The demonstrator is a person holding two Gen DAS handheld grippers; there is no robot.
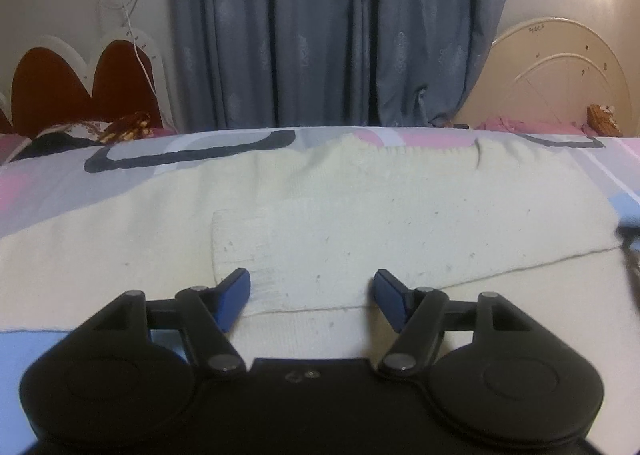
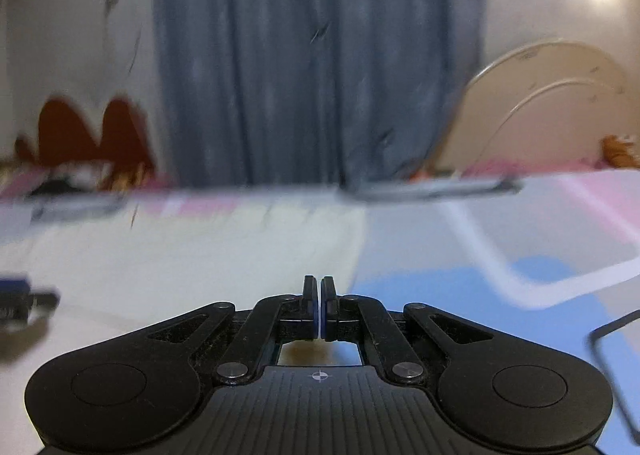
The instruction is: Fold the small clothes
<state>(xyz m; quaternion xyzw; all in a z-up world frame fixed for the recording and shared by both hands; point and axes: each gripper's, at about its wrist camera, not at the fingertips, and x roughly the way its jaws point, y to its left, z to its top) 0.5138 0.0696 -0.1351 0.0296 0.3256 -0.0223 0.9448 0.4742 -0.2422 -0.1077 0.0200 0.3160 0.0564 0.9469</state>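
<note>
Your left gripper hovers spread over the cream sweater, which lies flat on the patterned bedspread with a sleeve folded across. Your right gripper, pressed together and empty, sits beside it; snagging that sleeve edge could undo the fold.

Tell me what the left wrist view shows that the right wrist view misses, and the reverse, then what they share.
Only the left wrist view: the open left gripper over the cream sweater, its folded-in sleeve and ribbed collar, sharply seen. Only the right wrist view: the right gripper shut on nothing, near the sweater's edge, above blue sheet patches. Both: patterned bedsheet, grey-blue curtain, red headboard, cream headboard.
</note>
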